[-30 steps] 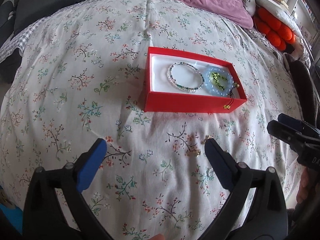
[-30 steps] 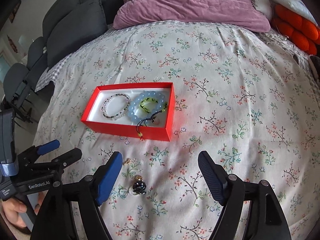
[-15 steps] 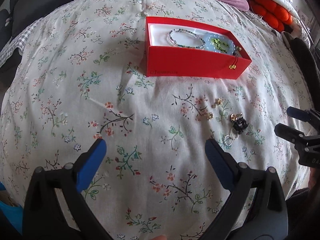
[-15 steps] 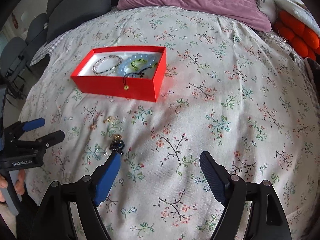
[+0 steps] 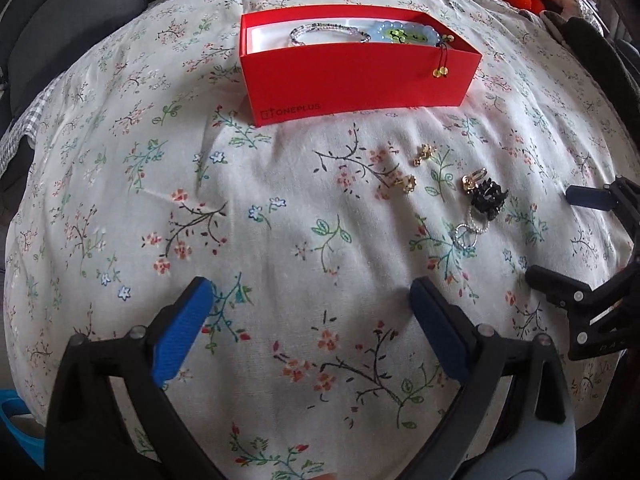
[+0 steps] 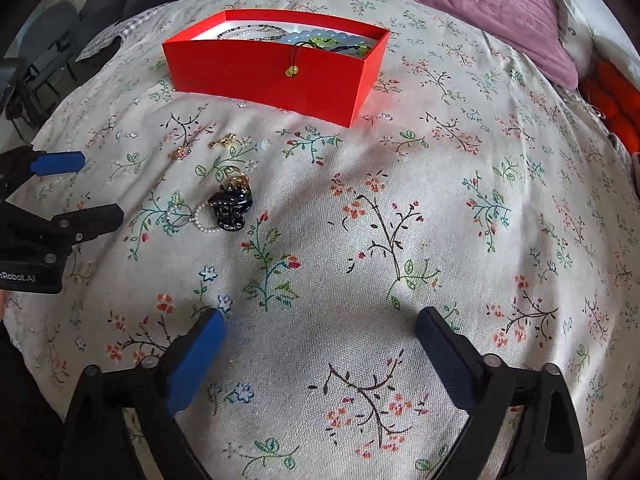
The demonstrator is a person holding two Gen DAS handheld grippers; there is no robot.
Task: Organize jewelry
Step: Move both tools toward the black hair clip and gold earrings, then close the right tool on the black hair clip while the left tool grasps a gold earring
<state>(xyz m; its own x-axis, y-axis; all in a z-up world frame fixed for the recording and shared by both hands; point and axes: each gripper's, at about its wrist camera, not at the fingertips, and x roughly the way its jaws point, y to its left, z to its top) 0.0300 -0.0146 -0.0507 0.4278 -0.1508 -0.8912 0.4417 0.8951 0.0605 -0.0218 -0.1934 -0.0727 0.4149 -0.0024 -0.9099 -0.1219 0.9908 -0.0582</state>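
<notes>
Both tongs (image 5: 308, 304) (image 6: 320, 332) gape empty; black pendant (image 6: 231, 208) lies ahead, between them

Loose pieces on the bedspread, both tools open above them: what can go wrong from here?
1. The two gold earrings are tiny and lie on busy floral, soft bedspread; the pads may pinch cloth or miss.
2. The black charm trails a pearl loop with a ring; lifted by one end it may swing or snag.
3. The cord's yellow beads hang over the red box's front wall; a tool could catch them.
</notes>
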